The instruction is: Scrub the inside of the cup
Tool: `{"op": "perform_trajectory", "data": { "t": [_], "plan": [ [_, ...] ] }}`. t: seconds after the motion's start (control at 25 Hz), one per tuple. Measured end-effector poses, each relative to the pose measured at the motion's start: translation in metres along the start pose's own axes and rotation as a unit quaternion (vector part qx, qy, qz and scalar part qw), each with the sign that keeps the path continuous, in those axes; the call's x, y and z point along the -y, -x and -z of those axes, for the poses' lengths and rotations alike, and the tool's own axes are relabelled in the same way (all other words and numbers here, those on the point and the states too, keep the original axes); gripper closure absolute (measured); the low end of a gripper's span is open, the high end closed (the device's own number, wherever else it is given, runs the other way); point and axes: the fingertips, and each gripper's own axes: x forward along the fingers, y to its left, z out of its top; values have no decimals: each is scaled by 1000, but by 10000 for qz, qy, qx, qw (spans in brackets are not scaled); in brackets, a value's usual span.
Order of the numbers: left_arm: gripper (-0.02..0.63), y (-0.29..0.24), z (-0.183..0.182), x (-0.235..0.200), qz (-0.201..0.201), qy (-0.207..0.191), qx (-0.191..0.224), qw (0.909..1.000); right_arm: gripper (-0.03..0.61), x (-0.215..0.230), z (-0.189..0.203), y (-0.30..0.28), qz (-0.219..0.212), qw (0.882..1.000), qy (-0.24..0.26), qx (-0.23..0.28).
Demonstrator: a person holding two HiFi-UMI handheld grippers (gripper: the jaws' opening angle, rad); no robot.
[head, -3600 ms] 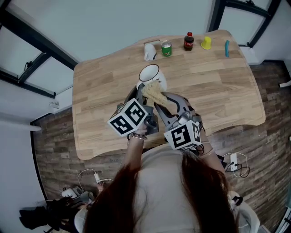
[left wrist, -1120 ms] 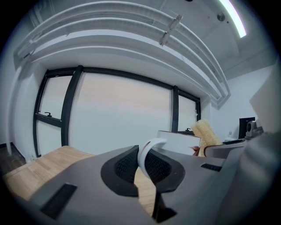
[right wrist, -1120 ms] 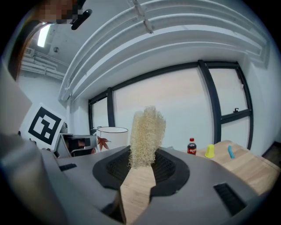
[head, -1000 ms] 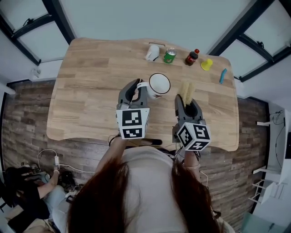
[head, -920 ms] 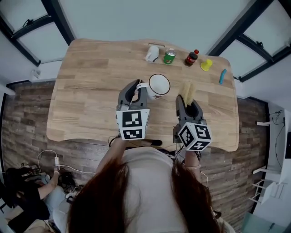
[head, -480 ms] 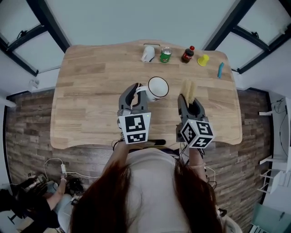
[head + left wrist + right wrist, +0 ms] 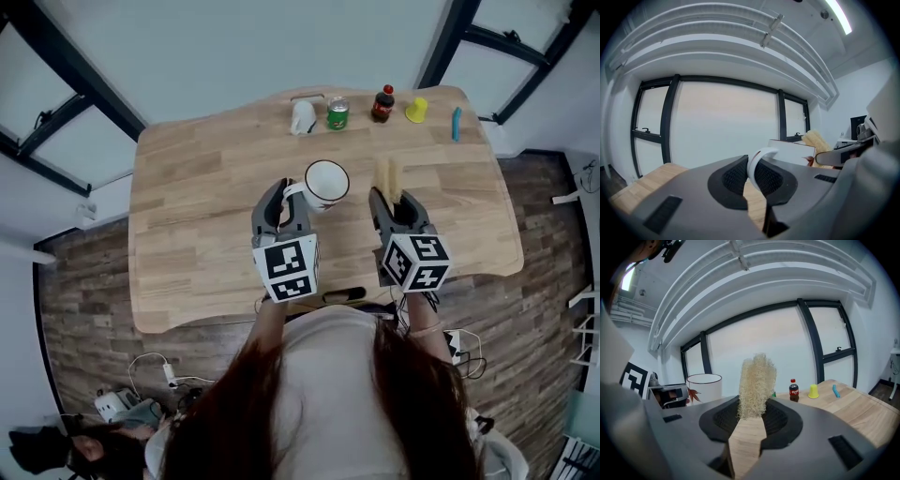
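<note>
Bench (image 7: pixel 187 206): wooden, fills upper middle of head view. Person (image 7: pixel 328 394): bottom centre, long hair.
Left gripper (image 7: pixel 286 195): centre of frame, jaws clenched on handle of cup (image 7: pixel 326 183).
Right gripper (image 7: pixel 394 199): right of centre, jaws clenched on base of scrubber (image 7: pixel 386 175).
Cup: white, dark rim, upright, mouth up, centre of frame; resting on bench or lifted, cannot tell.
Scrubber: pale, fibrous, points toward top of frame, just right of cup, apart from it.
Top bench edge, left to right: white item (image 7: pixel 302 117), can (image 7: pixel 337 113), bottle (image 7: pixel 381 104), yellow item (image 7: pixel 416 111), blue item (image 7: pixel 456 124).
</note>
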Motion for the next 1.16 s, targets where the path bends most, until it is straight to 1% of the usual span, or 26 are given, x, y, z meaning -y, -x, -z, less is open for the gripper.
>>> {"op": "perform_trajectory", "data": {
  "t": [0.16,0.36,0.56,0.84,1.16],
  "plan": [
    [584,-1,5,1,17,-34,-80,10000,445,-5,3,1,-137,9999,83,-27],
    [584,-1,6,2,43,-57,-97,9999,445,-2,4,2,-114,9999,54,11],
    [584,-2,8,2,35,-54,-138,9999,445,-4,7,3,-238,9997,0,-22],
    [585,0,10,3,37,-81,-172,9998,445,-7,8,2,-290,9996,44,-48],
    [584,0,9,3,75,54,-145,9999,445,-6,11,2,-327,9994,17,-80]
  ]
}}
